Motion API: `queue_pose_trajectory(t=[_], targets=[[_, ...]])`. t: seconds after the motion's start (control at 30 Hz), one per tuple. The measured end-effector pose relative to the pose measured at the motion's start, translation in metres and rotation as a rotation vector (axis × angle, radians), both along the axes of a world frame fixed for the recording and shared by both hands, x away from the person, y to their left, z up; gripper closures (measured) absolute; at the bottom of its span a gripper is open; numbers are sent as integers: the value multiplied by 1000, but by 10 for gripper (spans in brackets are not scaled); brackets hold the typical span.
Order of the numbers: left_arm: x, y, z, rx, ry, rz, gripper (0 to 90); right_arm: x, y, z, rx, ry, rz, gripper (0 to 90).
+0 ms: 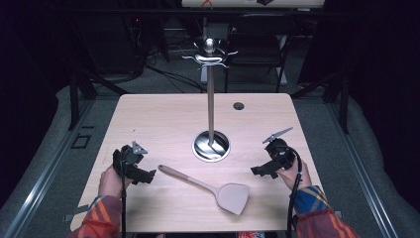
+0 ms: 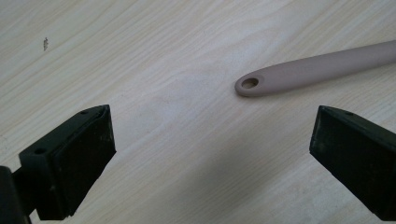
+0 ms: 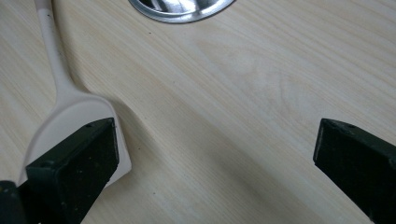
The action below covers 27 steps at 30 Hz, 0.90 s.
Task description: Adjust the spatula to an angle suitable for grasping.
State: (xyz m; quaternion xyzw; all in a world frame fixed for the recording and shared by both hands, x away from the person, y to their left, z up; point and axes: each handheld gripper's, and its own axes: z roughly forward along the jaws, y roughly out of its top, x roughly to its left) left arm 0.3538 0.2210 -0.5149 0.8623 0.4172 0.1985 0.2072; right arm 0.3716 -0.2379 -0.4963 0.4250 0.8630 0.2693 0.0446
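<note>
A beige spatula [image 1: 208, 187] lies flat on the wooden table [image 1: 158, 114], handle end toward the left, blade toward the front right. My left gripper [image 1: 147, 176] hovers just left of the handle tip, open; in the left gripper view the handle's holed end [image 2: 251, 83] lies ahead of the wide-apart jaws. My right gripper [image 1: 257, 171] is open to the right of the blade; in the right gripper view the spatula blade [image 3: 70, 121] lies partly behind the left jaw. A metal utensil stand [image 1: 211, 99] with hooks on top rises from a round base [image 1: 211, 146] at the table's middle.
A small round grommet hole [image 1: 238, 105] sits in the table's far right part. The shiny stand base [image 3: 180, 9] shows at the top of the right gripper view. A dark chair [image 1: 257, 44] stands beyond the table.
</note>
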Motion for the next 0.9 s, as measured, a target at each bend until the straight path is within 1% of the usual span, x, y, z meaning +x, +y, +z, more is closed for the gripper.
queue_pose_trajectory(t=[0.07, 0.1, 0.13, 0.23, 0.27, 0.3, 0.33, 0.4, 0.43, 0.47, 0.5, 0.53, 0.57, 0.6, 0.7, 0.73, 0.83, 0.9], targets=[[0, -1, 1, 4, -1, -1, 0, 0, 0, -1, 1, 0, 3, 0], [0, -2, 1, 3, 0, -5, 0, 0, 0, -1, 0, 10, 4, 0], [-2, -4, 2, 17, -4, -6, 0, 0, 0, -2, 1, 10, 4, 0], [-3, -4, 1, 26, -2, -3, 0, 0, 0, -1, 0, 7, 7, 0], [-3, -3, 1, 30, -2, 1, 0, 0, 1, -1, 7, 6, 9, 0], [-3, -3, 1, 29, -2, 6, 0, -2, 3, 0, -2, -9, 30, 16], [-2, -2, 1, 28, -1, 14, 0, -4, 4, 2, 5, -29, 40, 32], [-2, -2, 1, 20, -3, 20, 0, -7, 8, 7, 6, -67, 56, 32], [-2, -2, 1, 20, -3, 20, 0, -7, 8, 7, 6, -67, 56, 32], [-2, -2, 1, 18, -1, 15, 0, -10, 13, 7, -14, -65, 79, 26], [-2, -2, 1, 18, -1, 15, 0, -10, 16, 5, -27, -64, 88, 23], [-2, -3, 1, 23, 2, 8, 0, -10, 19, 4, -41, -53, 99, 22], [-2, -3, 1, 23, 2, 8, 0, -10, 19, 4, -41, -53, 99, 22], [-2, -3, 1, 23, 3, 4, 0, -10, 23, 2, -66, -46, 115, 18], [-3, -2, 0, 21, 3, 4, 0, -10, 27, 3, -79, -49, 123, 18], [-5, 0, 1, 18, 1, 10, 0, -10, 31, 4, -89, -66, 111, 18], [-7, 3, 3, 6, -4, 16, 0, -12, 37, 4, -113, -65, 128, 15], [-9, 4, 3, -5, -11, 23, 0, -14, 39, 4, -116, -64, 136, 13]])
